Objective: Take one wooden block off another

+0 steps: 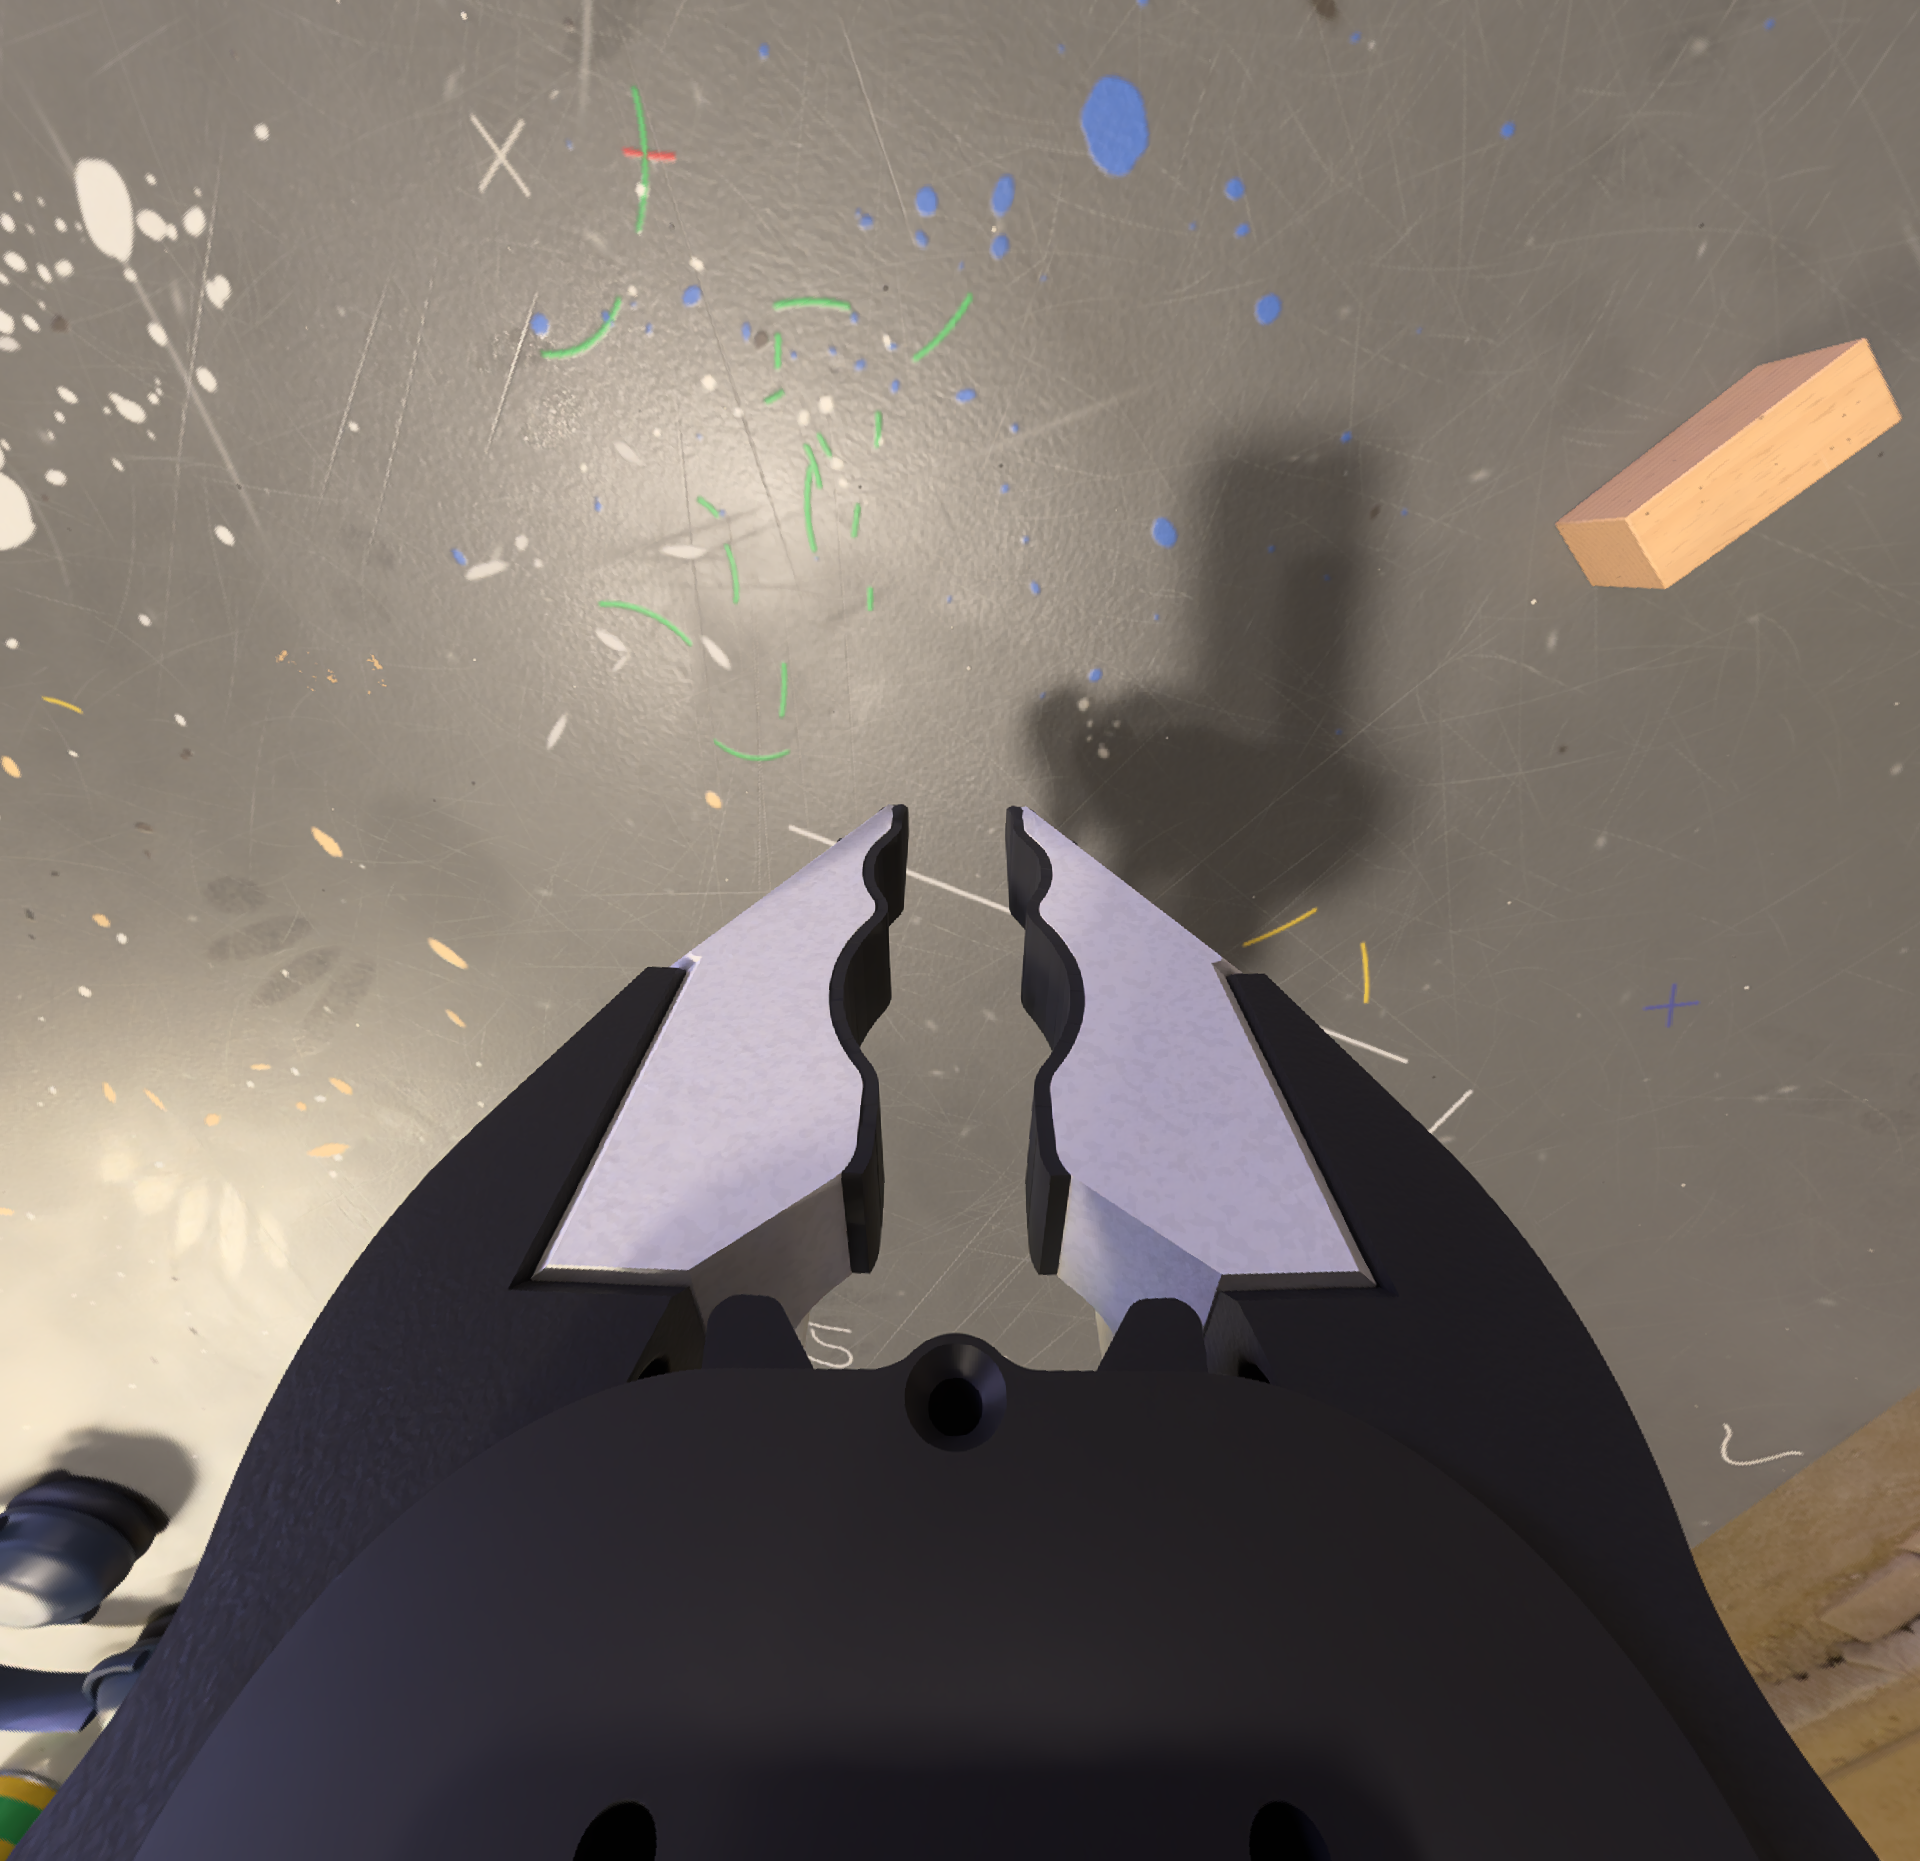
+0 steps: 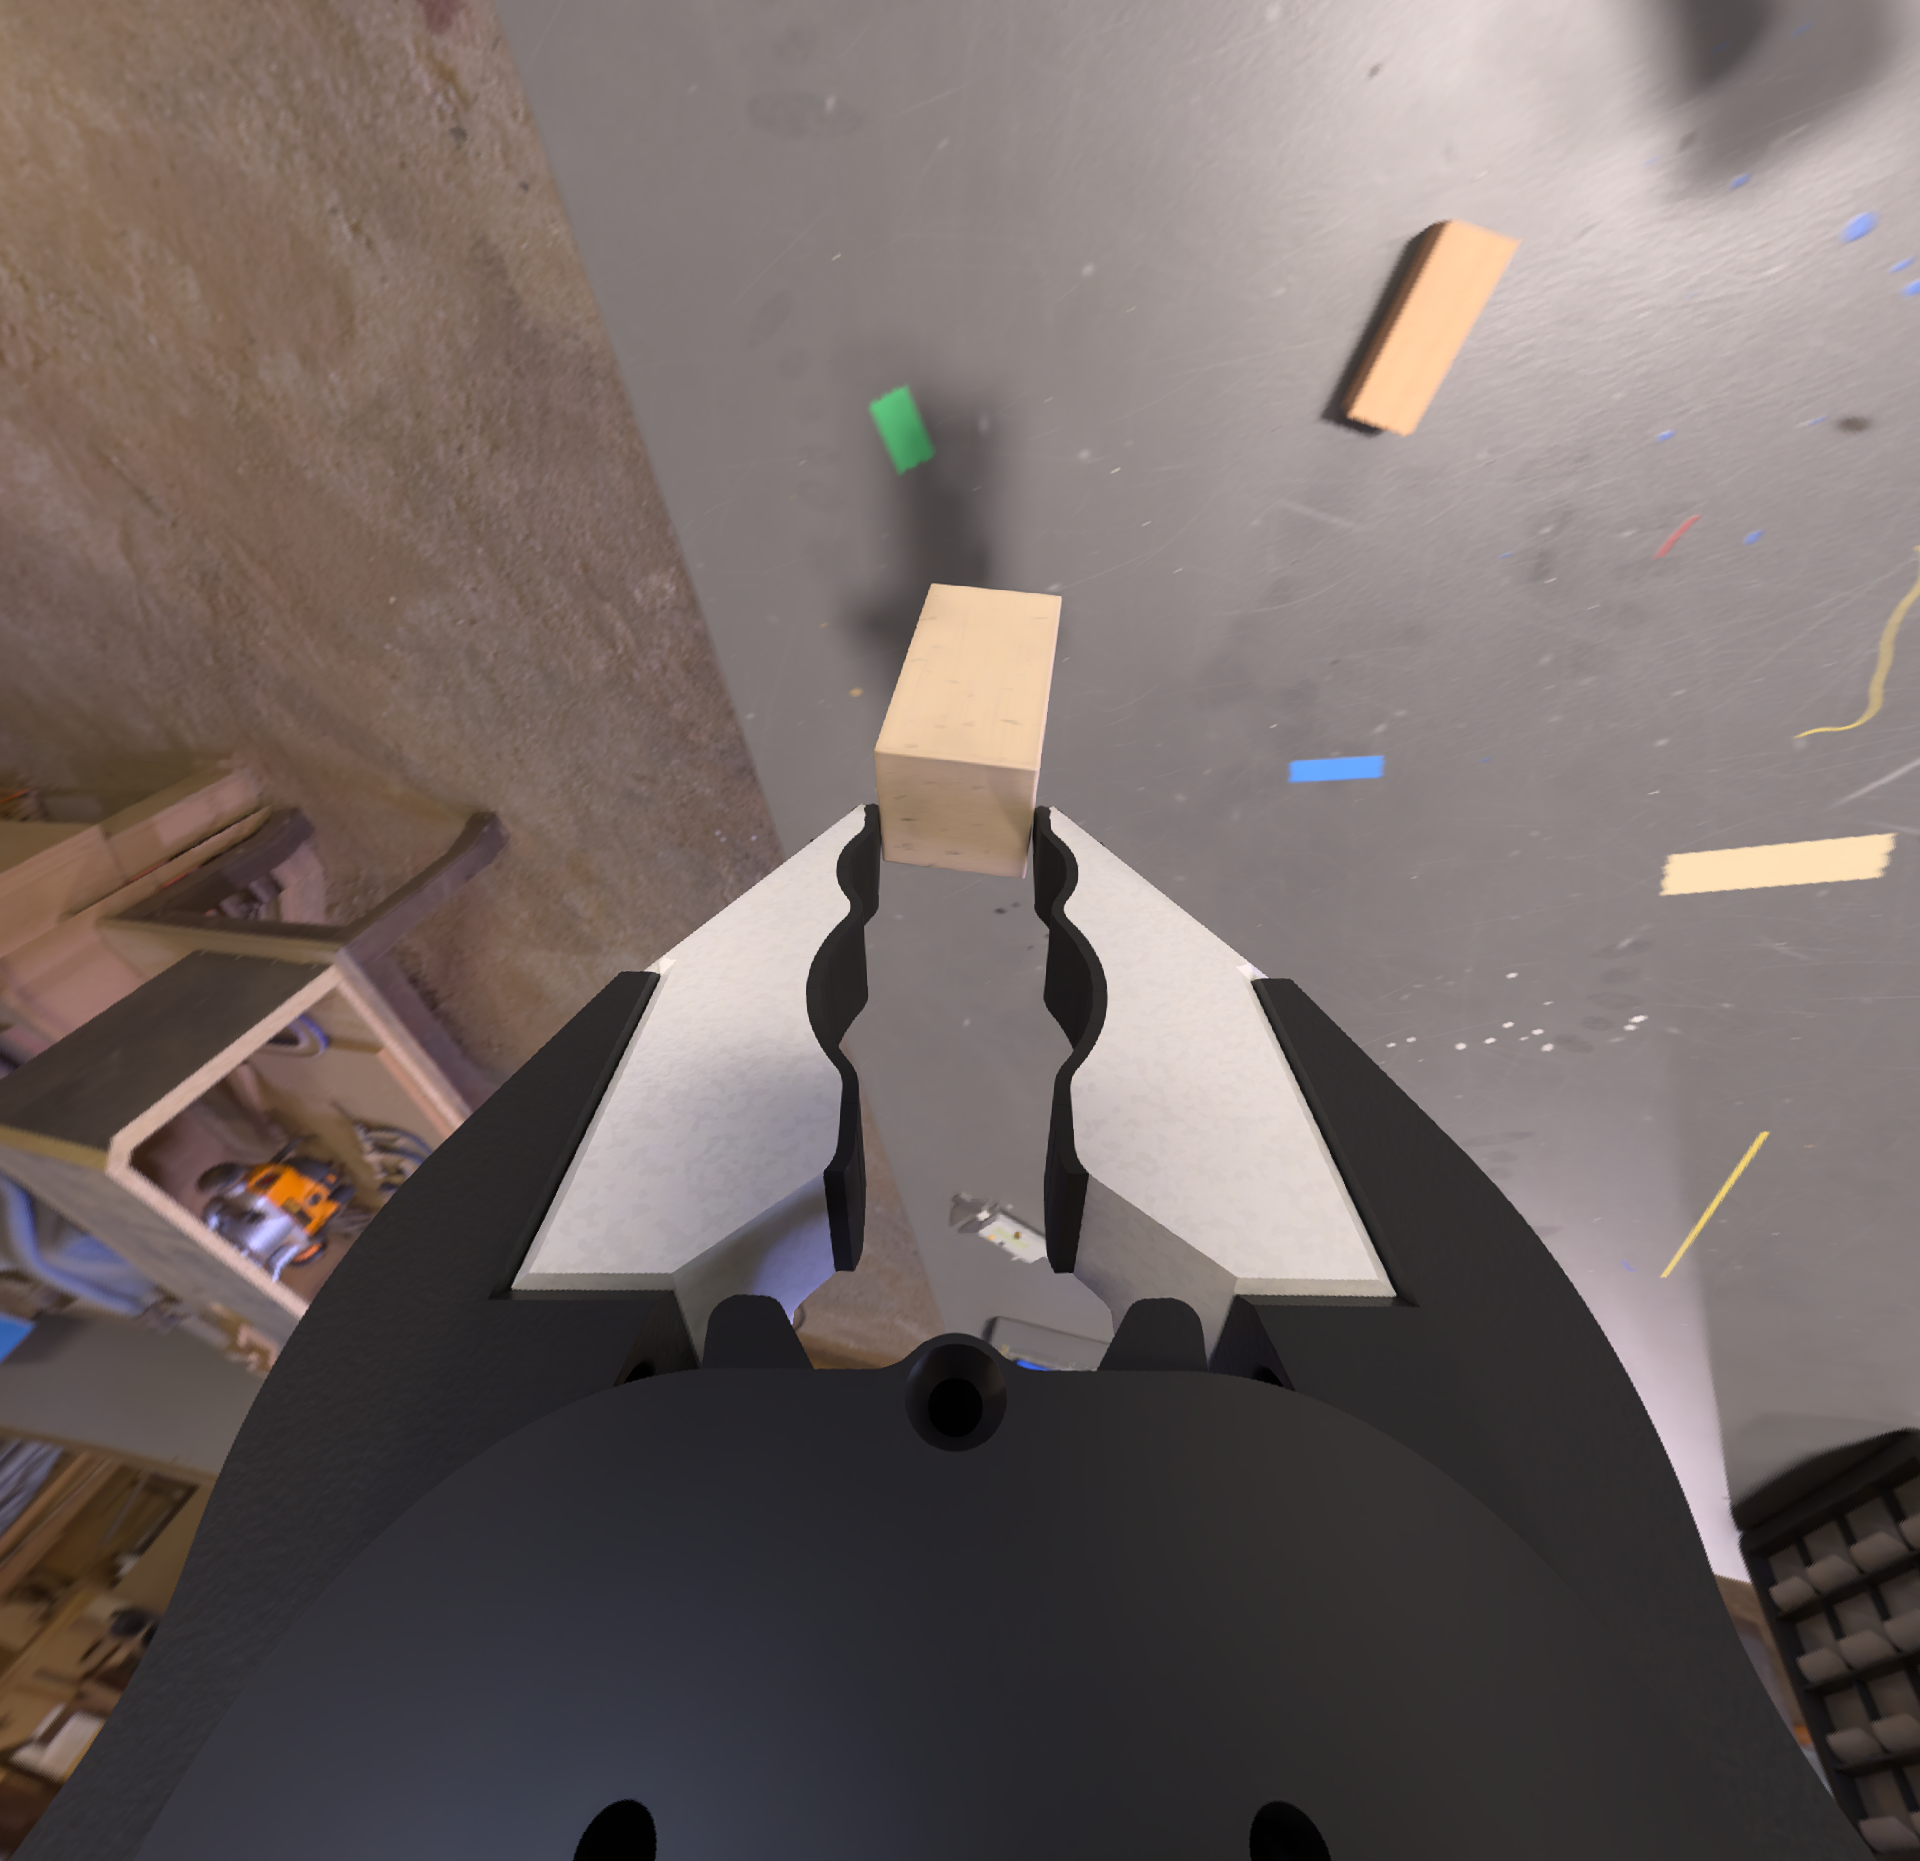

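My right gripper [image 2: 956, 840] is shut on a pale wooden block [image 2: 971, 710]. It grips the block's near end at the fingertips and holds it in the air above the grey table [image 2: 1247, 564]. A second wooden block [image 2: 1418, 325] lies flat on the table, far ahead to the right and apart from the held one. In the left wrist view this block [image 1: 1730, 466] lies at the far right. My left gripper [image 1: 956, 824] is empty above the paint-spattered table [image 1: 416, 564], its jaws a narrow gap apart.
A green patch [image 2: 901, 429], a blue strip [image 2: 1335, 769] and a beige strip [image 2: 1777, 864] mark the table. The table's edge runs diagonally at the left, with floor [image 2: 260, 357] and a tool shelf [image 2: 208, 1084] beyond. A black crate [image 2: 1839, 1624] is at the lower right.
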